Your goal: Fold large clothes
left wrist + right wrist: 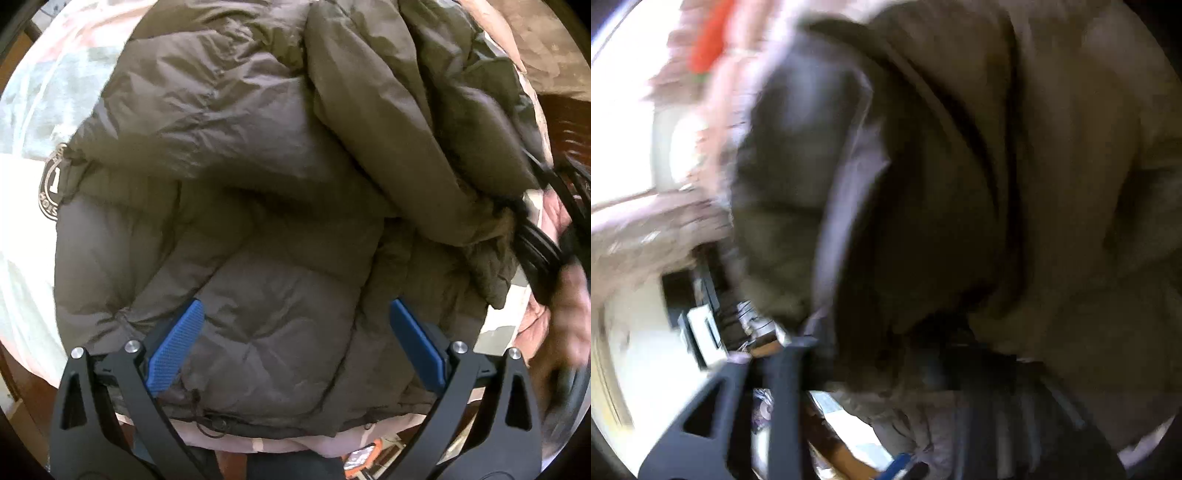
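Jaws of left gripper (295,339) spread wide over puffy olive jacket (258,166), sleeve folded across.

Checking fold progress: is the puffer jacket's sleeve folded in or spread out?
Folded in. The sleeve lies across the jacket body, its cuff at the right gripper.

Left wrist view looks steeply down over the padded jacket (258,184); right wrist view, blurred, crowds the same jacket.

jacket (236,155): quilted matt cloth | pads (175,347): blue textured rubber
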`<move>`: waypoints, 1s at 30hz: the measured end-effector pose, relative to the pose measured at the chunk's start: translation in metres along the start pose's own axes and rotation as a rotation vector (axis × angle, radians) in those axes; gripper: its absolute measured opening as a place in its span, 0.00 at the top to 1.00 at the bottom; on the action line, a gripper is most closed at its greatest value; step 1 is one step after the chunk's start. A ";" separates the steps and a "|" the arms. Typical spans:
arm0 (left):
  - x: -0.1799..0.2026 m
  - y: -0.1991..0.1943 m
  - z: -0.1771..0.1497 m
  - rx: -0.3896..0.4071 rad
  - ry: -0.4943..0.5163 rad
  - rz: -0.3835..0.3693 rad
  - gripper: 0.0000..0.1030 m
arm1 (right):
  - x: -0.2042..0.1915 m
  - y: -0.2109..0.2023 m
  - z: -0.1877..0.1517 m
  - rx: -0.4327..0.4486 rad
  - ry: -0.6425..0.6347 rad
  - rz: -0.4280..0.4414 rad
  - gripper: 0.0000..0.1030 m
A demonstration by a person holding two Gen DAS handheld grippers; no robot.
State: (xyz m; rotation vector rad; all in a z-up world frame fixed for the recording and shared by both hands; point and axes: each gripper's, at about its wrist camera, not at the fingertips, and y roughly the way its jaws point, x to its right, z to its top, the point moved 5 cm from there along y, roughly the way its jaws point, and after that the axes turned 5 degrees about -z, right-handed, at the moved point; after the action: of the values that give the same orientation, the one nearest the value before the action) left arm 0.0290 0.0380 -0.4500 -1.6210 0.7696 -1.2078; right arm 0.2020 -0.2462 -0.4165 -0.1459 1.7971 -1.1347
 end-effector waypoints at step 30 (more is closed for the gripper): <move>0.081 -0.071 0.058 0.320 0.165 0.165 0.02 | 0.118 -0.023 -0.100 0.025 -0.140 -0.194 0.22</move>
State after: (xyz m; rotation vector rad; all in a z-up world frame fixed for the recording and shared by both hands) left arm 0.1060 0.0109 -0.3588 -1.1858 0.7532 -1.2829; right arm 0.0547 -0.2594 -0.4672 -0.3824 1.6713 -1.2507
